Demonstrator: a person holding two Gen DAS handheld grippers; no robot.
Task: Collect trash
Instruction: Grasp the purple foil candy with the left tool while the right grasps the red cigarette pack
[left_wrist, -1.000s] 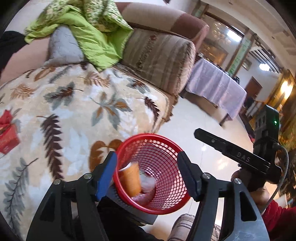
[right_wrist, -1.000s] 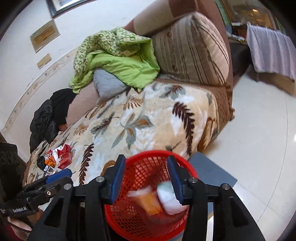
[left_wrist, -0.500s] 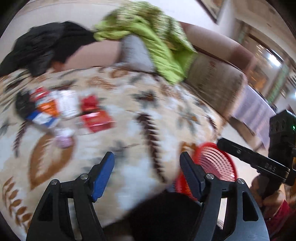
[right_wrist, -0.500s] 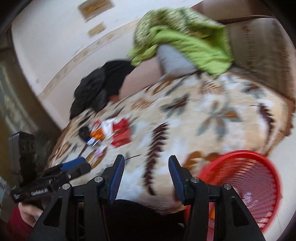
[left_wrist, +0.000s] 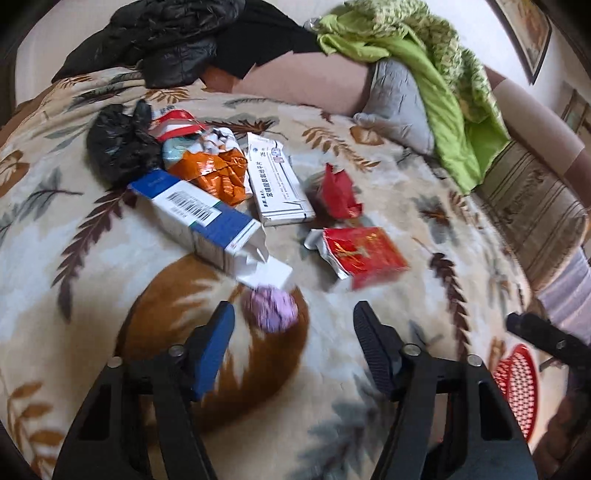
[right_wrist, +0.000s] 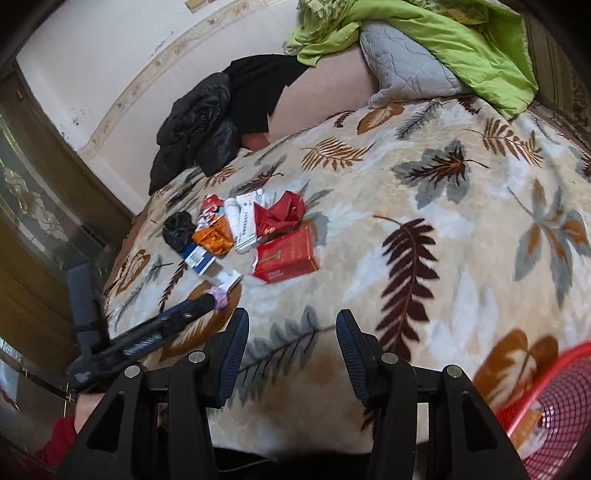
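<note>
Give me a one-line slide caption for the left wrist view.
Left gripper, fingers closing, nears a purple wad beside scattered trash on the leaf-print blanket.

The right gripper (right_wrist: 291, 343) hangs over a leafy blanket (right_wrist: 424, 192) with nothing between its fingers. A little heap of trash (right_wrist: 251, 236) lies farther back. The left gripper (right_wrist: 207, 303) pokes in beside a purple ball (right_wrist: 220, 296). A red basket (right_wrist: 554, 417) sits at the corner.

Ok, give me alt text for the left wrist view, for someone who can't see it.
The left gripper, jaws closing with nothing gripped, reaches toward a small purple wad on a leaf-patterned blanket. Beyond lie a blue-and-white box, orange wrapper, red pack and black bag.
</note>
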